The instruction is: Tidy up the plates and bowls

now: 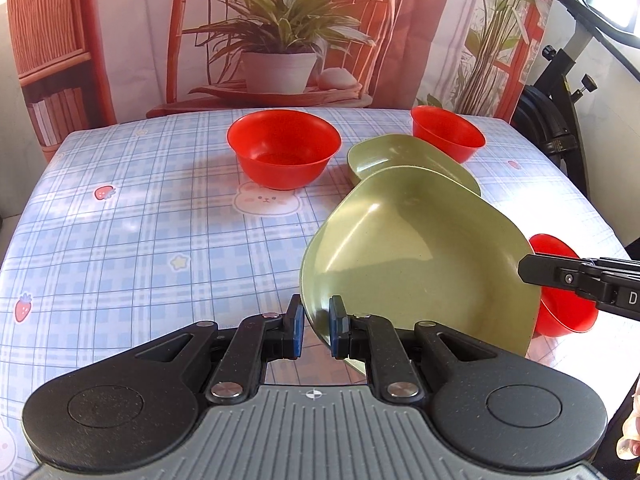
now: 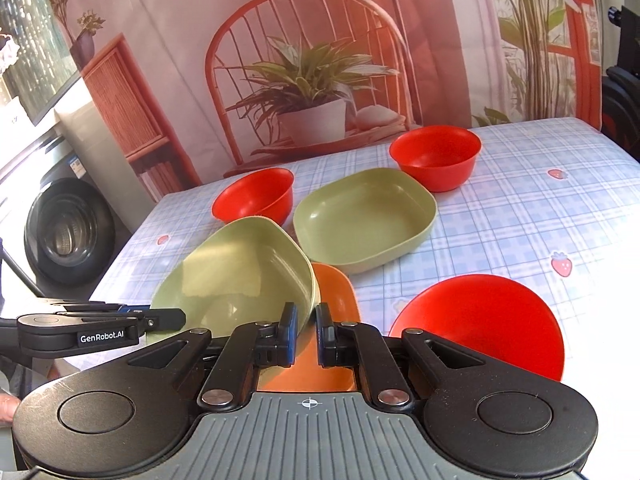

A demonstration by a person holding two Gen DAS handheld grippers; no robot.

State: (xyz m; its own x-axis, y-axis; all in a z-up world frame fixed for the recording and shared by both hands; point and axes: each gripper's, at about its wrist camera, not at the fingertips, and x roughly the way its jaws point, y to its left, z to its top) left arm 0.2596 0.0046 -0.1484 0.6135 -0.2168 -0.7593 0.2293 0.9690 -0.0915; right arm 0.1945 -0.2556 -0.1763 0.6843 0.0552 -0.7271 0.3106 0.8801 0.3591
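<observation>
Both grippers hold one green plate tilted above the table. My left gripper is shut on its near rim. My right gripper pinches the rim on the opposite side. In the right wrist view that green plate sits between my right gripper and the left gripper, over an orange plate. A second green plate lies flat just beyond it, also visible as the farther green plate. Two red bowls stand upright at the back.
A third red dish sits close on the right, partly hidden behind the held plate as a red shape. The checked tablecloth is bare on the left. A printed backdrop hangs behind the table's far edge. A washing machine stands left.
</observation>
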